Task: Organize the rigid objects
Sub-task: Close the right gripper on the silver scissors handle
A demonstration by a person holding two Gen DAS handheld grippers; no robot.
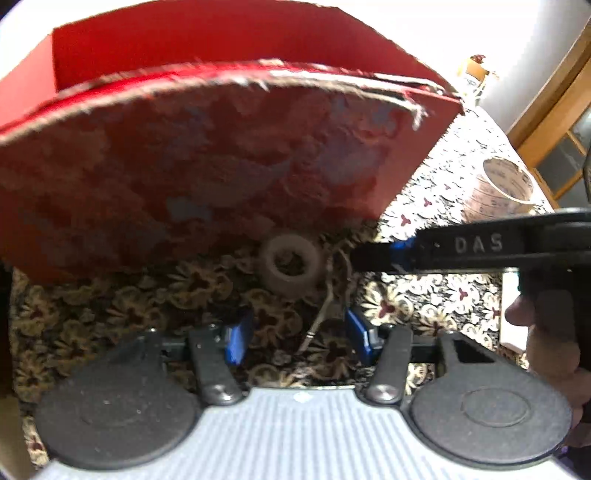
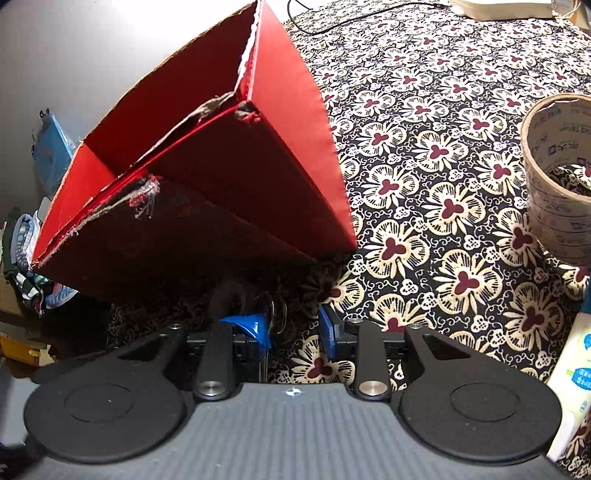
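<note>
A red cardboard box [image 1: 221,166] with torn flaps fills the view just ahead of my left gripper [image 1: 299,338], whose blue pads stand apart over the flowered cloth. A small white tape roll [image 1: 288,266] lies at the foot of the box. A thin bent metal piece [image 1: 325,306] runs from the roll toward the gap between the left pads. My right gripper [image 1: 369,254] reaches in from the right, its tip beside the metal piece's upper end. In the right wrist view my right gripper [image 2: 295,328] shows cloth between its pads, with a thin metal loop [image 2: 275,310] by the left finger.
A wide brown tape roll [image 2: 561,177] stands upright to the right of the red box [image 2: 221,166]. A white printed package [image 2: 572,387] lies at the near right. A dark cable [image 2: 332,22] crosses the far cloth. Beyond the table's left edge there is clutter [image 2: 33,258].
</note>
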